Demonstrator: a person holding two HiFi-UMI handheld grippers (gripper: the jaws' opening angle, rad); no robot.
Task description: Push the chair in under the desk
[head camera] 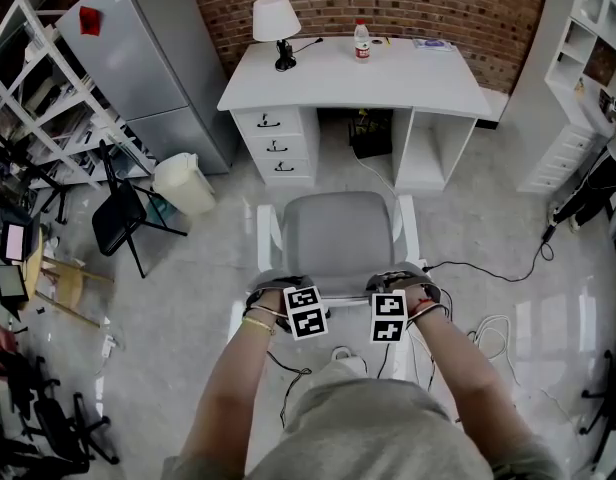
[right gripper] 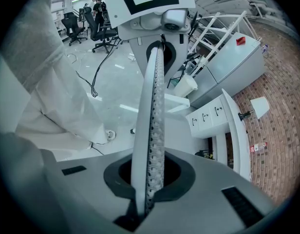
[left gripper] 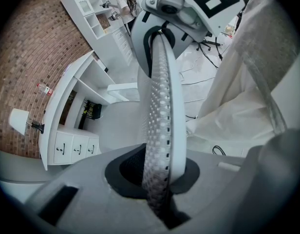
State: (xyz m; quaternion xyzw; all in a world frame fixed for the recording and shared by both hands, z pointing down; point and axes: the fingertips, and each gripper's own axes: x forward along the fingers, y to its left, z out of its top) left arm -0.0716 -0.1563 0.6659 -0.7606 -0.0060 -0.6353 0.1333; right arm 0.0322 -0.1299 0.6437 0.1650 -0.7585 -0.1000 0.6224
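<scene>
The grey chair (head camera: 338, 233) with white armrests stands on the floor in front of the white desk (head camera: 353, 73), its seat facing the knee space (head camera: 373, 133) and apart from the desk. Both grippers hold the top edge of the chair's backrest, side by side. My left gripper (head camera: 285, 296) is shut on the mesh backrest (left gripper: 159, 145), which runs up between its jaws. My right gripper (head camera: 396, 290) is shut on the same backrest (right gripper: 150, 145). The other gripper's marker cube shows at the top of each gripper view.
A lamp (head camera: 275, 23) and a bottle (head camera: 362, 41) stand on the desk; a black object (head camera: 371, 136) sits in the knee space. Left of the chair are a black folding chair (head camera: 123, 216), a white bin (head camera: 183, 183) and a grey cabinet (head camera: 148, 58). Cables (head camera: 488, 273) lie at the right.
</scene>
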